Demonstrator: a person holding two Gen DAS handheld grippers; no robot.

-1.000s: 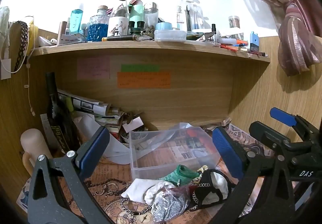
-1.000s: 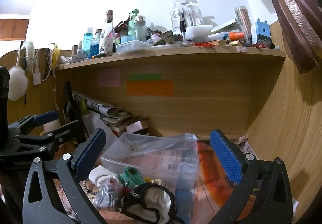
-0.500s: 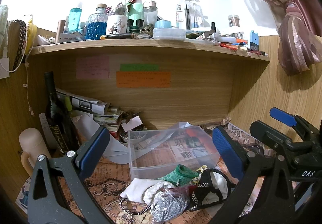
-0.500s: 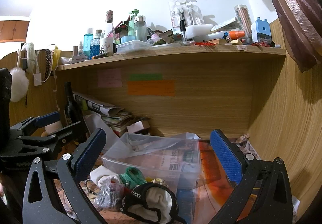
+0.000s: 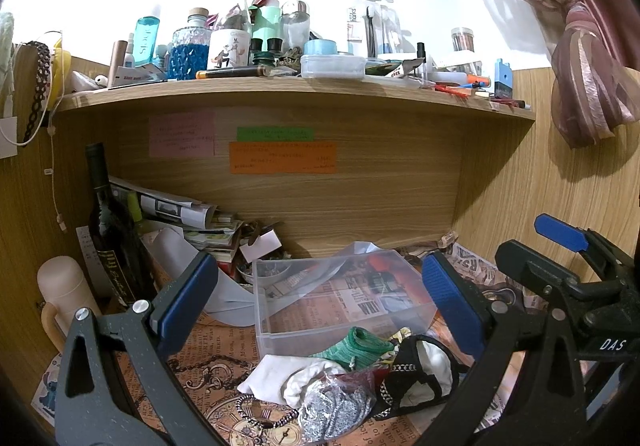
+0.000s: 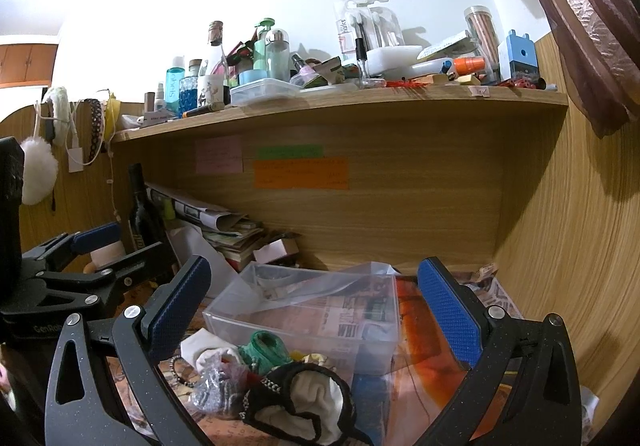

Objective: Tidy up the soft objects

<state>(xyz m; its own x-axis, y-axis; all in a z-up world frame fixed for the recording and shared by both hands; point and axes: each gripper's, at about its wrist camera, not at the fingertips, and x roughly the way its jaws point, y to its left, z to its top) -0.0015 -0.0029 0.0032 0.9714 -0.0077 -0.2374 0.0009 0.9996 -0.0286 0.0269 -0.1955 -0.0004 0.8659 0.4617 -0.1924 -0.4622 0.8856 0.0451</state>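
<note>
A pile of soft things lies on the desk in front of a clear plastic box (image 5: 280, 310): a white sock (image 5: 276, 374), a green knit sock (image 5: 356, 344), a black-and-white pouch (image 5: 420, 370) and a bag of grey glittery stuff (image 5: 334, 406). My left gripper (image 5: 316, 306) is open and empty, held above and short of the pile. My right gripper (image 6: 312, 310) is open and empty, also above the pile; the pouch (image 6: 304, 402), green sock (image 6: 264, 350) and box (image 6: 372, 342) lie between its fingers in that view. The right gripper also shows at the right of the left wrist view (image 5: 560, 266).
A dark wine bottle (image 5: 112, 230), a pale thermos (image 5: 64, 294) and stacked papers (image 5: 192, 221) stand at the back left. A crowded shelf (image 5: 280, 85) runs overhead. A wooden wall (image 6: 560, 246) closes the right. A bead bracelet (image 5: 260, 406) lies by the pile.
Both grippers have drifted slightly; the view shifts a little but the pile and box stay put. Both stay open.
</note>
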